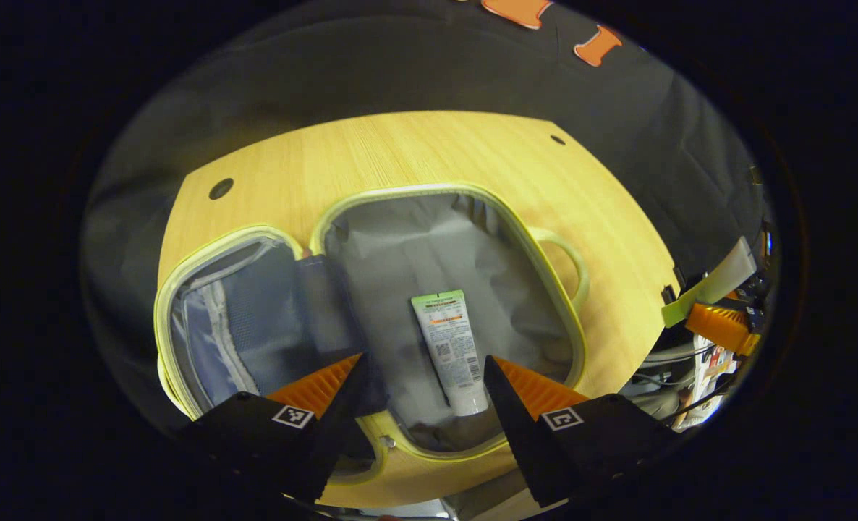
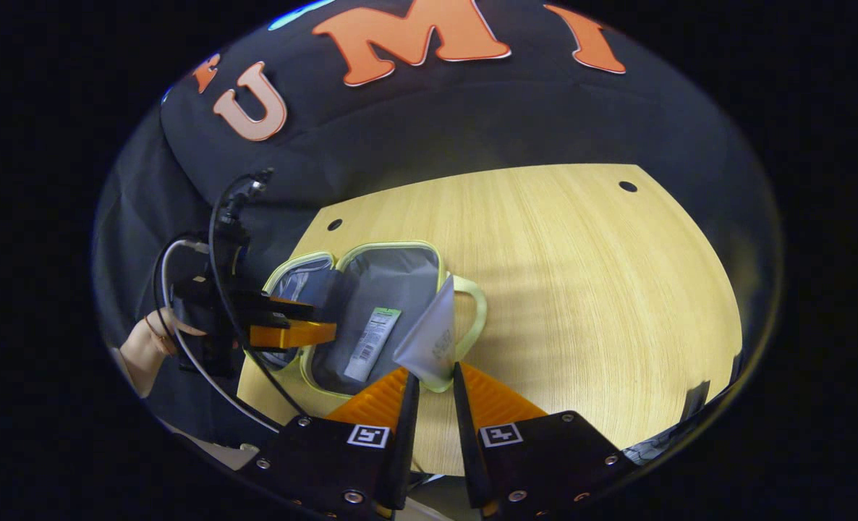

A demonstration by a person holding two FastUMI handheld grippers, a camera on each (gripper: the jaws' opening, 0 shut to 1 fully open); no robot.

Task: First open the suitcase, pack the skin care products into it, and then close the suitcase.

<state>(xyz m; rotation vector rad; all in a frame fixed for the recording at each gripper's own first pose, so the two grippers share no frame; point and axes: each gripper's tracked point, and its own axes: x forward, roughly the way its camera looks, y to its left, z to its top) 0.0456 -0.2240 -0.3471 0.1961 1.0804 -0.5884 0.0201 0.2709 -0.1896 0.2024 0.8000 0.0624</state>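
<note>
A small pale-green suitcase [image 1: 414, 246] lies open on the wooden table [image 1: 414, 152], showing its grey lining. A white tube with a green end [image 1: 452, 347] lies flat in the right half. My left gripper [image 1: 424, 358] hovers open just above that tube, with nothing between its fingers. In the right gripper view, my right gripper [image 2: 432, 369] is shut on a silvery tube [image 2: 432, 336], held upright over the suitcase's [image 2: 393, 275] handle side. The white tube [image 2: 372, 341] lies inside. The left gripper [image 2: 291, 334] hangs over the lid half, held by a hand [image 2: 147, 347].
The suitcase's lid half [image 1: 241, 318] has a mesh pocket and lies to the left. A looped handle [image 1: 574, 260] sticks out on the right. The bare table [image 2: 581, 289] stretches to the right of the case. Cables and clutter [image 1: 689, 362] sit beyond the table's right edge.
</note>
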